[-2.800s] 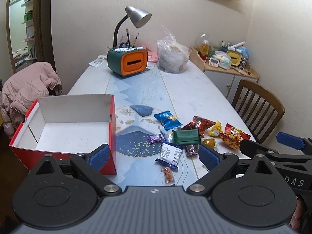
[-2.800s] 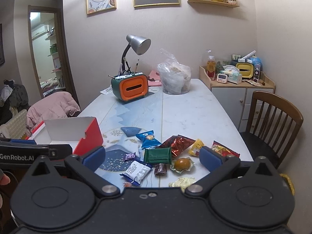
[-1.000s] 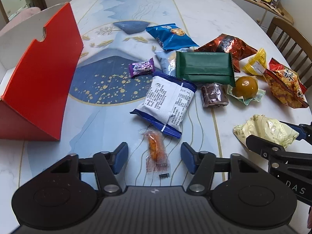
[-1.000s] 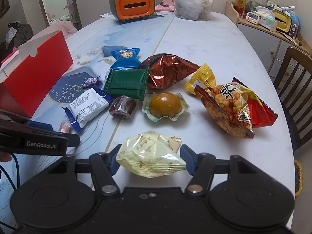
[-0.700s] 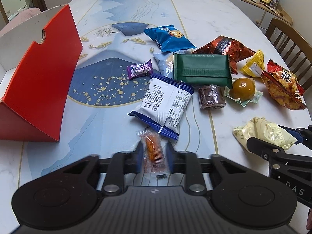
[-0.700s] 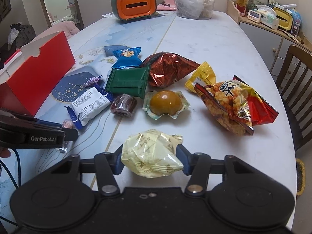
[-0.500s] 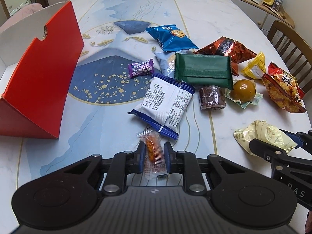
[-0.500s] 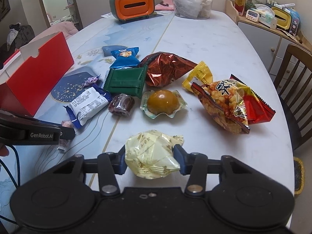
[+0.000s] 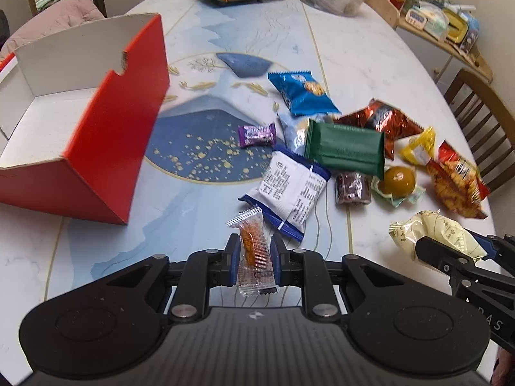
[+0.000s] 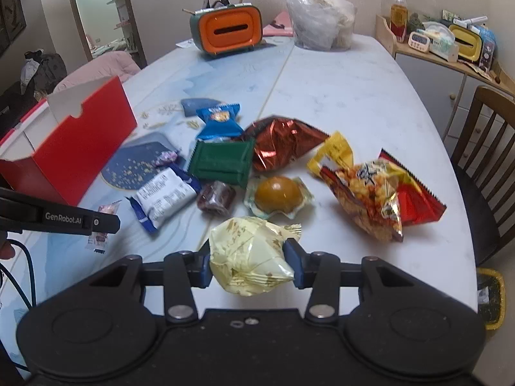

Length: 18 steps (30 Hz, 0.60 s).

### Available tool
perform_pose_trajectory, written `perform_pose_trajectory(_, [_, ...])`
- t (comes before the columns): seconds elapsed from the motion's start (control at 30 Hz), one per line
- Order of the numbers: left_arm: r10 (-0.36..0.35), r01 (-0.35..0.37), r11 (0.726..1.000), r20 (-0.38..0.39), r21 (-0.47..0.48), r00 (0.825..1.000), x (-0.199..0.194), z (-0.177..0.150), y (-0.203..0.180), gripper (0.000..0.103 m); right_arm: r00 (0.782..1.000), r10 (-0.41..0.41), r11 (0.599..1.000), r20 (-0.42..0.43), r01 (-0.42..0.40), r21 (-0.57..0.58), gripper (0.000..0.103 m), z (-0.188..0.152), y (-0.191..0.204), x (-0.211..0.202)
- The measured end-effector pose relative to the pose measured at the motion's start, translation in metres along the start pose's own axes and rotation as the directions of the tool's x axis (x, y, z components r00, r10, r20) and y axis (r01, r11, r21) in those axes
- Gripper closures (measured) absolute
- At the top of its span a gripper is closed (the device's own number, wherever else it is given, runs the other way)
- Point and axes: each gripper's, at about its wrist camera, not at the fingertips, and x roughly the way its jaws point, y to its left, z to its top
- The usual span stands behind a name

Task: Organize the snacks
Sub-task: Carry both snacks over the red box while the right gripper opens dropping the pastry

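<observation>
The main risk is the small orange candy sachet (image 9: 254,251) slipping: the left gripper (image 9: 255,259) is pinching only thin, slick film, so a quick swing toward the red box (image 9: 106,135) at the left of the frame could be shaking it loose (its clear crimped ends are poking out above and below the fingers (image 9: 232,257)). The sachet is standing nearly upright between both fingers, low in the centre of the left view, and looks clear of the desk (image 9: 354,51).

The right gripper (image 10: 251,265) is closing on the pale yellow puffed packet (image 10: 249,254), which is bulging between its fingers (image 10: 291,265) at the bottom centre of the right view. Squeezing harder could be crushing whatever is inside, or the air-filled wrapper could be squirting forward out of the grip.

The remaining snacks are lying scattered mid-frame, right of the box.
</observation>
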Motion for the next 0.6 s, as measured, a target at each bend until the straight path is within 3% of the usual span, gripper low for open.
perform_pose_trajectory(0.27, [-0.035,0.035,0.999,0.03,0.003,0.999,-0.029,0.008,0.022,0.084,0.999,0.005,1.0,0.034,-0.005,0.007,0.06,0.015,0.022,-0.018])
perform_pose_trajectory(0.6, [-0.062,0.062,0.998,0.066,0.013,0.996,-0.064,0.022,0.068,0.084,0.996,0.029,0.999,0.084,-0.028,-0.023,0.061,0.04,0.082,-0.04])
